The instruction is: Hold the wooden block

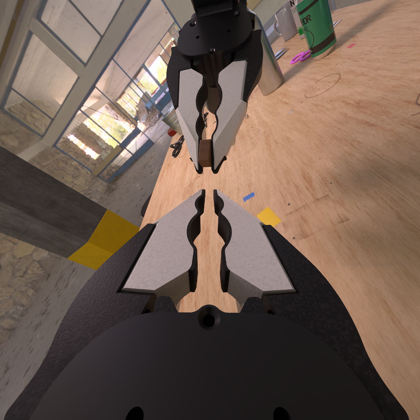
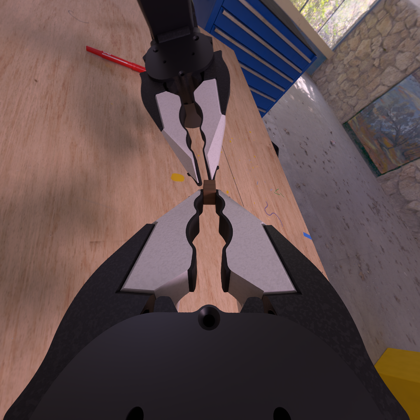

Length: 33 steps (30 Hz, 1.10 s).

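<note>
The right gripper (image 2: 209,193), nearest in its own view, has its jaws clenched on the block (image 2: 209,192), which sits at their very tips above the tabletop (image 2: 68,159), near the edge that runs beside the blue cabinet (image 2: 261,50). Facing it tip to tip, the left gripper (image 1: 209,193) holds nothing: its jaws stand a narrow gap apart, just short of the block (image 1: 205,152). By my reading the grasp is done and the step in hand is simply keeping hold; what comes next calls for steady clamping, since little of the block lies between the pads. The block is small and stubby, its slightly longer axis seemingly running along the right fingers, its free end pointing at the left gripper. A red pen (image 2: 116,59) lies well apart.
</note>
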Each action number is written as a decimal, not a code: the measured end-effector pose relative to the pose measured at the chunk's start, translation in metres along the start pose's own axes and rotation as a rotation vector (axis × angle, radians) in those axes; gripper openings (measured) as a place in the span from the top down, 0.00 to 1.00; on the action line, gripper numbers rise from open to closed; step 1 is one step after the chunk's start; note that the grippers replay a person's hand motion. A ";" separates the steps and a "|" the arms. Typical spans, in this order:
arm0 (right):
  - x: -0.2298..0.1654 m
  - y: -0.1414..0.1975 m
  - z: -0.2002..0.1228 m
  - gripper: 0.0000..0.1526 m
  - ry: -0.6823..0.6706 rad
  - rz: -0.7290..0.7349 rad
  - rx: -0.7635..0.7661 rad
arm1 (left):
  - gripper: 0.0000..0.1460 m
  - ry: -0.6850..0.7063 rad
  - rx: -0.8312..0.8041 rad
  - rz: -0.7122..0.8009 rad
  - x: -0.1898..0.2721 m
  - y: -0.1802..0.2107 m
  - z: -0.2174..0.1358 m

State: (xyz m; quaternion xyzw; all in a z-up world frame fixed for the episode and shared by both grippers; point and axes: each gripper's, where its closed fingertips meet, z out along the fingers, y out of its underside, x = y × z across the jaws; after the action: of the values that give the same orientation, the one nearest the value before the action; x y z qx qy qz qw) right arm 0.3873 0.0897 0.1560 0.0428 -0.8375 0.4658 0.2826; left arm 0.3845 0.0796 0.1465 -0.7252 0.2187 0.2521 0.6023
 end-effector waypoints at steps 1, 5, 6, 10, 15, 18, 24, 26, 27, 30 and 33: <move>-0.001 0.000 0.000 0.94 -0.007 -0.009 -0.005 | 0.95 0.002 0.000 -0.002 0.000 0.000 0.000; -0.004 0.001 0.002 0.94 -0.017 -0.035 -0.023 | 0.95 0.011 0.002 -0.004 0.001 -0.001 0.000; -0.004 0.001 0.003 0.94 -0.018 -0.040 -0.030 | 0.95 0.015 -0.001 -0.001 0.002 -0.001 0.000; -0.005 0.004 0.004 0.94 -0.027 -0.063 -0.073 | 0.95 0.013 -0.015 0.001 0.003 0.002 0.001; -0.002 0.016 0.009 0.94 0.019 -0.143 -0.228 | 0.92 -0.036 -0.065 0.059 -0.001 0.004 0.000; -0.002 0.018 0.011 0.94 0.023 -0.188 -0.291 | 0.94 -0.014 -0.152 0.117 0.003 0.011 0.003; -0.001 0.018 0.011 0.94 0.030 -0.234 -0.336 | 0.99 -0.022 -0.179 0.144 0.002 0.010 0.005; -0.001 0.017 0.011 0.94 0.027 -0.233 -0.338 | 0.96 -0.024 -0.178 0.143 0.002 0.010 0.004; -0.001 0.017 0.010 0.94 0.027 -0.233 -0.339 | 0.94 -0.017 -0.181 0.136 0.003 0.010 0.004; -0.002 0.018 0.011 0.94 0.019 -0.225 -0.341 | 0.94 -0.017 -0.195 0.145 0.004 0.012 0.005; -0.004 0.016 0.012 0.94 0.014 -0.229 -0.337 | 0.94 -0.014 -0.209 0.154 0.005 0.015 0.006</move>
State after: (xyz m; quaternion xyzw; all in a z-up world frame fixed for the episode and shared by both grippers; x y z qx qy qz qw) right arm 0.3804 0.0885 0.1364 0.0865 -0.8912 0.2843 0.3428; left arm 0.3784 0.0826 0.1314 -0.7632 0.2423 0.3240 0.5038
